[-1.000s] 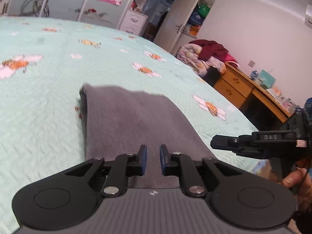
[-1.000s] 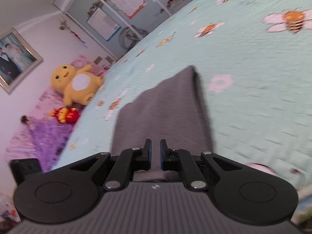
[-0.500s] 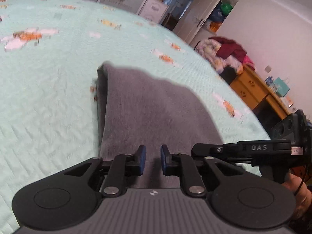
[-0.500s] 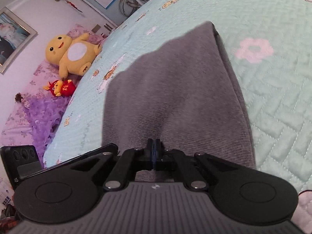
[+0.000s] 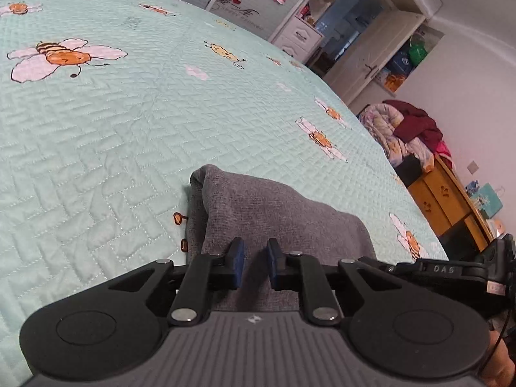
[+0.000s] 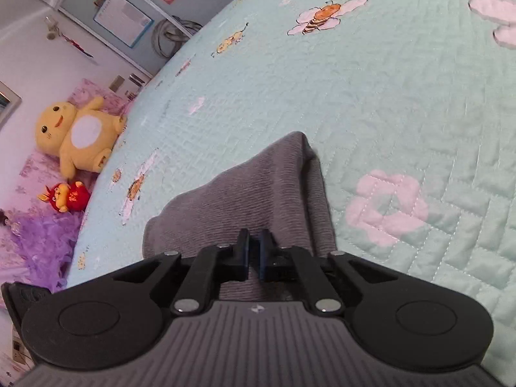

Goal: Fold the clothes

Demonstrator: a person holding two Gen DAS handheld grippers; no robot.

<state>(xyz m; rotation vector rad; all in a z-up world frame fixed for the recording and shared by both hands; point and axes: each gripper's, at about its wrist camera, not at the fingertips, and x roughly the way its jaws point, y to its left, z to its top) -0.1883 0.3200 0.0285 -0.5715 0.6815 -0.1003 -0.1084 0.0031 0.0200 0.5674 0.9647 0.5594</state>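
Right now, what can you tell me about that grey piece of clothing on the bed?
The grey garment looks like soft, finely ribbed knit, plain and without print. It lies folded over on the mint quilted bedspread, one doubled edge bulging up loosely. The right gripper pinches its near edge; the left gripper hangs over it with jaws slightly apart. Its near end is hidden.

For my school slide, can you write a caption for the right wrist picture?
Right tongs pinch the folded grey cloth on a bee-print bedspread.
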